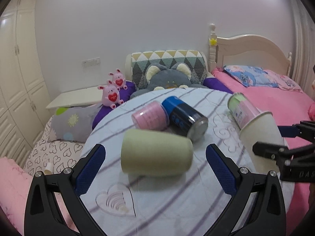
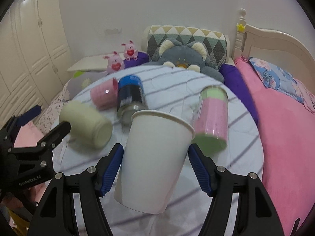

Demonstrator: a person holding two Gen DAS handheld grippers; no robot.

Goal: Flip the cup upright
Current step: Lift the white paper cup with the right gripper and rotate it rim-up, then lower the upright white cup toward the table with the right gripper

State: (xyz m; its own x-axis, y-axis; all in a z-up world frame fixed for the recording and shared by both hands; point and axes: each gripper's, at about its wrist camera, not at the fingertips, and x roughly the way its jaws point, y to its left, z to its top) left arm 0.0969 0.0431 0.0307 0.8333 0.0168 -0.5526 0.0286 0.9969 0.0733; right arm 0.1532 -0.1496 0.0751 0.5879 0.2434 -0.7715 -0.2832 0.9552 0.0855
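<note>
**Cups on a striped quilt**

Left view: on the quilt (image 1: 157, 206) a green cup (image 1: 155, 153) is seen lying sideways between the wide-open left gripper (image 1: 155, 155).

Right view: a white cup (image 2: 153, 157) is framed, tilted, by the right gripper (image 2: 154, 155); contact cannot be told.

So there's a round table (image 1: 177, 206) draped in a pale striped cloth. Lying on their sides on it: a cream cylinder (image 1: 156, 153), a pink container (image 1: 150, 116) touching a dark blue can (image 1: 185, 118), and a clear green-and-pink tube (image 2: 212, 116).
</note>
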